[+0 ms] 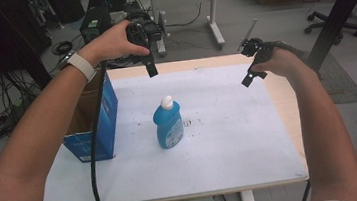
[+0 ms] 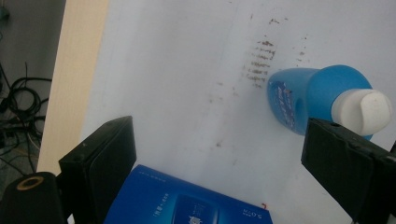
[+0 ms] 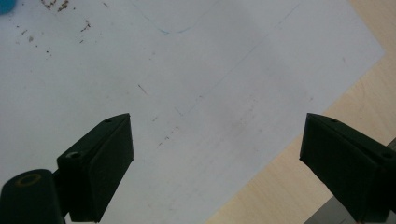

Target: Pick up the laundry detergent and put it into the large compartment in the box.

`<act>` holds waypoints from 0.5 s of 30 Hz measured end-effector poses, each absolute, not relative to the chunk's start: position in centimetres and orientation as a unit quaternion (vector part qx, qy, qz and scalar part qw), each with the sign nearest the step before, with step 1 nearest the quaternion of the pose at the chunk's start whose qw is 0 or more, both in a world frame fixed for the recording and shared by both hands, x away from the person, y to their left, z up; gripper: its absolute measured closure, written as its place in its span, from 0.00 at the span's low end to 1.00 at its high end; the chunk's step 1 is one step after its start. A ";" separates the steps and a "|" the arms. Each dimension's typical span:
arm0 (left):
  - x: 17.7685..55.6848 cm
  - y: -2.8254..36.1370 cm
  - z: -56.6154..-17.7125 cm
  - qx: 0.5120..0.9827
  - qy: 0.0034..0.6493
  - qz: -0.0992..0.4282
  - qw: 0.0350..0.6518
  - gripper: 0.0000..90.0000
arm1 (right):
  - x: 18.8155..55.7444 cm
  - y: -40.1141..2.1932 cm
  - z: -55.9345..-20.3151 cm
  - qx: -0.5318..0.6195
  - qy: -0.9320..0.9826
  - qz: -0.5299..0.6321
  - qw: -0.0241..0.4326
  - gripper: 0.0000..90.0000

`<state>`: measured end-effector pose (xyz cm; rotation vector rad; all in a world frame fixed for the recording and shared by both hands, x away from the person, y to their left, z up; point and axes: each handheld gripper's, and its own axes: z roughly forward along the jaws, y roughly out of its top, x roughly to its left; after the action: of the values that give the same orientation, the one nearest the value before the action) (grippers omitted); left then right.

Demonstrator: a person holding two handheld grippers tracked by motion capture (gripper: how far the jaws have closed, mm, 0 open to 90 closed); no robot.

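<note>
One blue dish-soap bottle (image 1: 168, 122), upright; one blue carton (image 1: 99, 120) beside it. Two grippers, left gripper (image 1: 150, 68) and right gripper (image 1: 250, 75), both jaws apart, empty, above white sheet (image 1: 221, 141).

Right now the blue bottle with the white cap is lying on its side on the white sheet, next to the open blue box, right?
Not quite: the blue bottle stands upright on the white sheet, white cap on top, as the high view shows. It is next to the open blue box.

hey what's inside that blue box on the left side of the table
The blue box stands open at the top, beside the blue bottle. The high view shows brown inner walls and nothing lying in the visible part; its floor is covered by the person's left forearm and the near wall.
</note>
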<state>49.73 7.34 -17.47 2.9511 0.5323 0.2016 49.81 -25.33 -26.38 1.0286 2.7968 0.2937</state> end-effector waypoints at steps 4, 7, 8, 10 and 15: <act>49.7 7.4 -17.3 0.979 0.180 0.068 0.064 0.11 | 49.7 -25.3 -26.2 0.341 0.932 0.097 0.075 0.11; 49.6 7.3 -17.2 0.978 0.186 0.068 0.067 0.11 | 49.7 -25.4 -26.1 0.342 0.931 0.100 0.077 0.11; 49.5 7.2 -17.2 0.978 0.186 0.070 0.066 0.11 | 49.7 -25.4 -26.0 0.343 0.931 0.099 0.077 0.11; 49.3 7.1 -17.1 0.978 0.188 0.071 0.064 0.10 | 49.7 -25.5 -26.0 0.342 0.931 0.100 0.079 0.11; 48.9 6.9 -16.6 0.976 0.197 0.073 0.064 0.09 | 49.6 -25.5 -25.9 0.343 0.931 0.103 0.078 0.11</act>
<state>48.88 6.95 -16.64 2.9466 0.5964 0.2205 49.62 -25.53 -25.89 1.0267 2.7871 0.3083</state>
